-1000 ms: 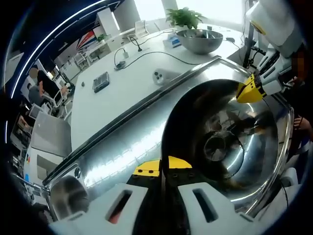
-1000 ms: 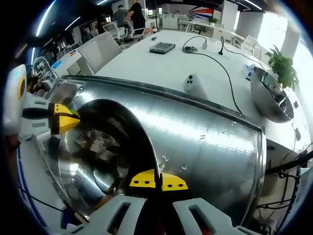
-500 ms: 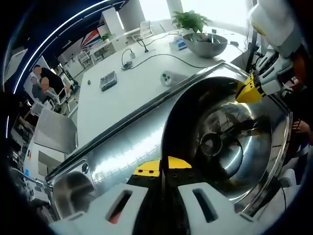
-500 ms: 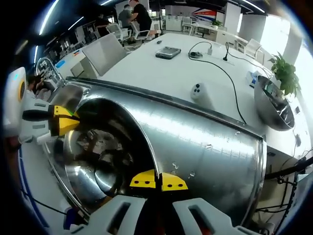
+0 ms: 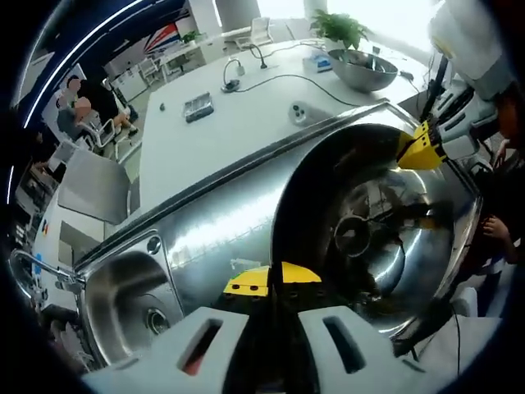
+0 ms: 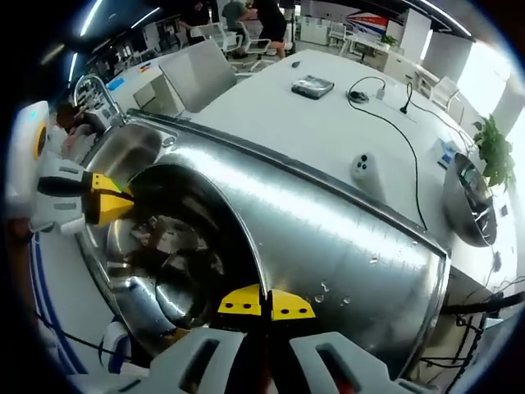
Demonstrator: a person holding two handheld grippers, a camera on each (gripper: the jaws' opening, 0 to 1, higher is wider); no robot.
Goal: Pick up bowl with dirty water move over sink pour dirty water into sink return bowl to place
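A large steel bowl (image 5: 385,238) is held off the desk between two sets of tongs, each pinching its rim from opposite sides. In the left gripper view the left tongs (image 5: 273,278) are pressed together on the near rim, with the right tongs (image 5: 420,149) clamped on the far rim; in the right gripper view the right tongs (image 6: 265,302) grip the near rim of the bowl (image 6: 176,246) and the left tongs (image 6: 107,199) bite the opposite edge. The bowl's inside gleams with reflections; whether water remains in it cannot be told. Just beyond it lies the steel sink (image 5: 123,300) with its ribbed drainboard (image 6: 328,238), set at the white desk's (image 5: 221,131) near edge. One faucet (image 6: 94,90) arches over the basin (image 6: 123,152) in the right gripper view. Farther across the desk sit one small white device (image 6: 363,167), one black cable (image 6: 394,115), one dark flat gadget (image 6: 312,85), a second steel bowl (image 5: 363,69) and one potted plant (image 5: 340,29). Office chairs and people occupy the far background.
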